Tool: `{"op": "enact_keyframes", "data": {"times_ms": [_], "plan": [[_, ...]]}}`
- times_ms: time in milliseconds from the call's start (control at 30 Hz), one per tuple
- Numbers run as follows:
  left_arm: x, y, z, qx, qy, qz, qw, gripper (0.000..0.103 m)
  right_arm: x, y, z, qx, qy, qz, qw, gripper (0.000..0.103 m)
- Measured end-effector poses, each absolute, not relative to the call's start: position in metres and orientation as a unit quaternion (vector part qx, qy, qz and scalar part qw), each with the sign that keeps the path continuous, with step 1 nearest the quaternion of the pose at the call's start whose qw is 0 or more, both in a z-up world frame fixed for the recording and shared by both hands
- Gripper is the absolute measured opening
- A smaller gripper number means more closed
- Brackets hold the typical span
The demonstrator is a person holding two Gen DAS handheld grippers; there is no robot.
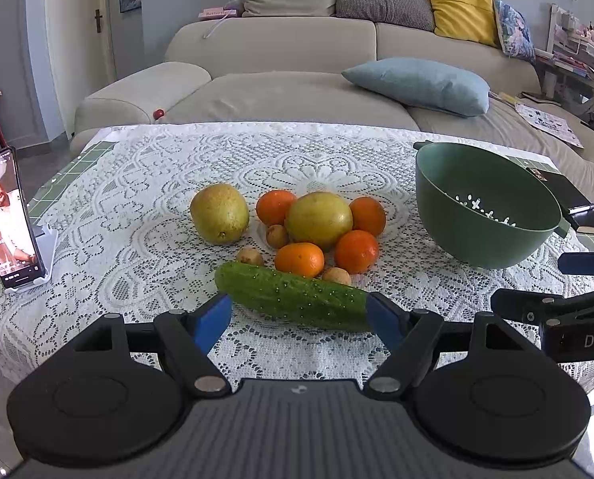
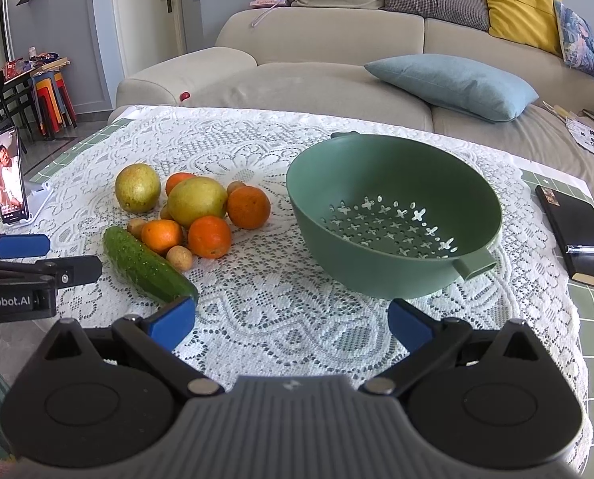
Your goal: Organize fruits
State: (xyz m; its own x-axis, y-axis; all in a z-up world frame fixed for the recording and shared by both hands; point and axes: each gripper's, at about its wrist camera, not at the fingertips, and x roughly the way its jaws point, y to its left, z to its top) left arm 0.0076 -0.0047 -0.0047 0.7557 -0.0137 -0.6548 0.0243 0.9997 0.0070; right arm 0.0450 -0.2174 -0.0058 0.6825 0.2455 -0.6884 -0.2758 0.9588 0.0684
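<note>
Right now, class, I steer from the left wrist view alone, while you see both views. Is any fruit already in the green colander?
Observer: No. The right wrist view shows the whole perforated floor of the colander, and no fruit lies on it.
Operator: I count three small brown fruits. Agreed?
Observer: Four. One more small brown fruit sits on the far side, between the yellow-green fruit and an orange.
Operator: And the right gripper?
Observer: The right gripper has its jaws wide open, with only the lace tablecloth between them.
</note>
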Motion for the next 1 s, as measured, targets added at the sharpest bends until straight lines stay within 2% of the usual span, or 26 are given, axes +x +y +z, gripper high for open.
{"op": "enact_keyframes", "data": {"times_ms": [500, 633, 833, 867, 933, 1000], "plan": [[0.008, -0.004, -0.004, 0.008, 0.348, -0.012, 0.937, 0.09, 0.045, -0.214, -0.006, -0.018, 0.371, 0.153, 0.916, 0.099], [0.013, 0.002, 0.002, 0.013, 0.341, -0.006, 0.94, 0.09, 0.046, -0.211, -0.002, -0.011, 0.345, 0.181, 0.921, 0.099], [0.029, 0.015, 0.009, -0.003, 0.339, -0.022, 0.941, 0.08, 0.061, -0.199, 0.003, -0.012, 0.316, 0.225, 0.922, 0.098], [0.032, 0.017, 0.009, -0.007, 0.341, -0.024, 0.94, 0.079, 0.065, -0.196, 0.003, -0.012, 0.315, 0.231, 0.92, 0.098], [0.04, 0.023, 0.008, -0.014, 0.35, -0.027, 0.936, 0.076, 0.075, -0.19, 0.003, -0.015, 0.315, 0.246, 0.917, 0.086], [0.049, 0.026, 0.006, -0.011, 0.356, -0.033, 0.934, 0.072, 0.086, -0.183, 0.002, -0.015, 0.317, 0.26, 0.912, 0.081]]}}
